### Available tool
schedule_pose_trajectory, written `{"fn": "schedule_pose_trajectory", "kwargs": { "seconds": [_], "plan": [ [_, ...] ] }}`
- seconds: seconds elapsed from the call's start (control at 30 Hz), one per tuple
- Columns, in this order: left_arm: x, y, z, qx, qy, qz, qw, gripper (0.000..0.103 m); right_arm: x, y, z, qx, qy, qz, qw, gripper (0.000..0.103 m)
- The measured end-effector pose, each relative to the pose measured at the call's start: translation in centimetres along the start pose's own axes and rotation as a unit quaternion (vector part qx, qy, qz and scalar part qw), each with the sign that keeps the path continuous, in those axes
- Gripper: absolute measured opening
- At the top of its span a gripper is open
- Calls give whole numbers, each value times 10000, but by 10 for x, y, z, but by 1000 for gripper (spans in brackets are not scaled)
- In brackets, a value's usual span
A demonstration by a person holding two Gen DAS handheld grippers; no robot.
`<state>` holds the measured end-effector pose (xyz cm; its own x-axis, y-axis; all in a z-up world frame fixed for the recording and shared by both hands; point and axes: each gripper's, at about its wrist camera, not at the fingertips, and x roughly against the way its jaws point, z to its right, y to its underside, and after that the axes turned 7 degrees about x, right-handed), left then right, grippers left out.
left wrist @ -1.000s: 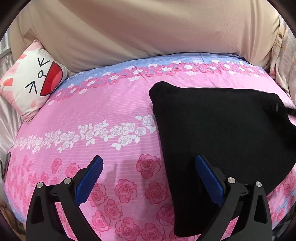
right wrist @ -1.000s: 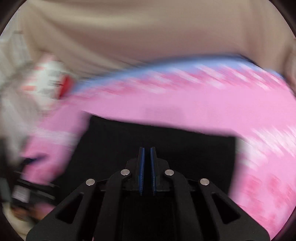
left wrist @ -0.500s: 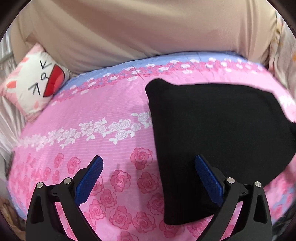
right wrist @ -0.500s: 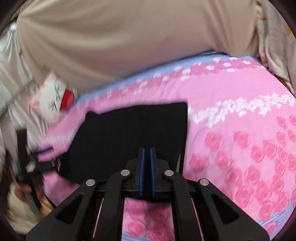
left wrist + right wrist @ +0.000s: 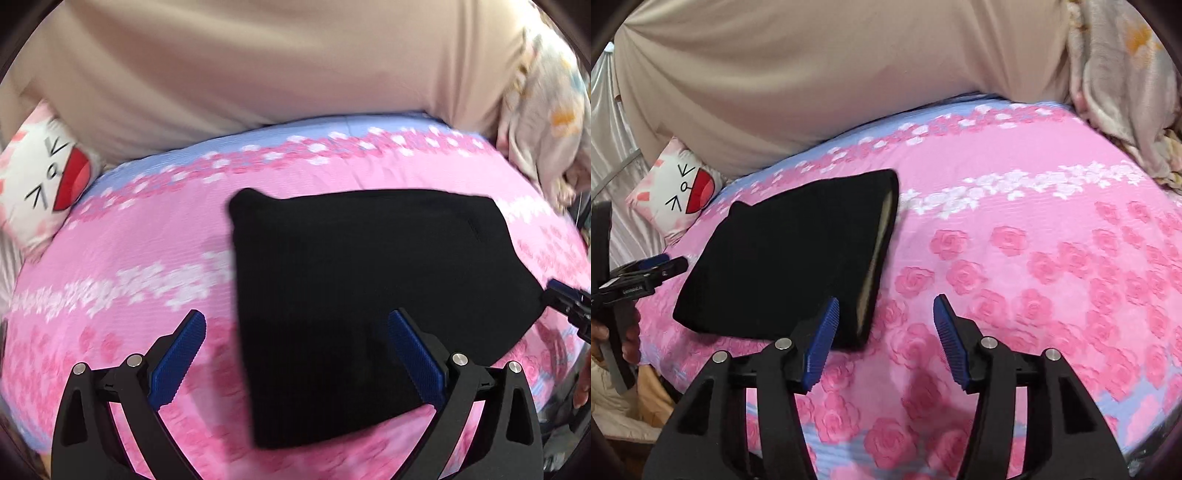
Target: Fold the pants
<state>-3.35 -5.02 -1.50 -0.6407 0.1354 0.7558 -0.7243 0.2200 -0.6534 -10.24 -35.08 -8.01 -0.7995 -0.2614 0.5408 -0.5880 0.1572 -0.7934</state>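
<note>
My right gripper (image 5: 882, 338): jaws had just been opening, parted, nothing between them; a second earlier they were pressed shut. My left gripper (image 5: 295, 363): spread wide, empty, as before. Folded black pants (image 5: 798, 254): flat on the pink rose bedspread (image 5: 1034, 258), just ahead-left of the right gripper.

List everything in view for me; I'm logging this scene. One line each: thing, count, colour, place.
pants: one, black, folded flat on the bedspread
bedspread: one, pink with roses and a blue band, covering the bed
cat-face pillow: one, white, pink and red, bed's far left corner
beige sheet: one, beige, behind the bed
floral blanket: one, pale, bunched at far right
left tongs: one, black with blue pads, open, empty
right tongs: one, same colours, jaws just opened, nothing between them
</note>
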Motion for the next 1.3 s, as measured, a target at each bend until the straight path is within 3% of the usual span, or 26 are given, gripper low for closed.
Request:
{"fn": "schedule_pose_trajectory", "kwargs": {
  "seconds": [0.03, 0.07, 0.13, 0.2, 0.23, 0.3, 0.37, 0.43, 0.5, 0.53, 0.6, 0.7, 0.87, 0.97, 1.1, 1.3],
  "plan": [
    [-7, -1, 9, -82, -109, -18, 9999, 98, -5, -5, -2, 40, -81, -32, 10000, 52],
    [-13, -3, 16, -151, -235, -59, 9996, 98, -9, -14, -5, 6, -454, -93, 9989, 52],
    [-25, -6, 31, -250, -351, -106, 9990, 98, -15, -30, -13, -56, -1649, -178, 9861, 52],
    [-34, -7, 40, -284, -474, -184, 9983, 98, -19, -43, -25, 13, -2358, -174, 9716, 52],
    [-38, -8, 44, -299, -492, -217, 9981, 98, -20, -48, -28, 80, -2510, -180, 9678, 52],
    [-48, -9, 51, -311, -630, -295, 9971, 98, -18, -54, -26, 217, -2482, -80, 9684, 52],
    [-52, -9, 51, -333, -718, -307, 9964, 98, -14, -56, -2, 45, -2072, 129, 9782, 52],
    [-55, -8, 52, -352, -765, -295, 9960, 98, -11, -54, 33, -163, -1216, 226, 9922, 52],
    [-55, -6, 53, -392, -807, -271, 9956, 98, -16, -49, 58, -50, -267, 54, 9996, 43],
    [-55, -6, 53, -395, -828, -272, 9954, 98, -22, -46, 67, 73, 7, -115, 9999, 42],
    [-55, -6, 53, -390, -853, -282, 9952, 98, -34, -42, 70, 281, 102, -305, 9991, 41],
    [-56, -6, 54, -395, -889, -322, 9947, 98, -55, -43, 48, 887, -21, -518, 9947, 41],
    [-55, -10, 53, -360, -1050, -400, 9930, 98, -65, -56, 0, 1637, -810, -438, 9822, 41],
    [-52, -12, 51, -313, -1357, -346, 9897, 98, -75, -67, -7, 1607, -1397, -655, 9749, 41],
    [-54, -15, 45, -247, -1499, -389, 9876, 98, -86, -59, -1, 1590, -1769, -1101, 9650, 42],
    [-60, -16, 40, -167, -1482, -489, 9876, 98, -96, -69, -2, 1233, -2439, -1003, 9567, 42]
  ]
}}
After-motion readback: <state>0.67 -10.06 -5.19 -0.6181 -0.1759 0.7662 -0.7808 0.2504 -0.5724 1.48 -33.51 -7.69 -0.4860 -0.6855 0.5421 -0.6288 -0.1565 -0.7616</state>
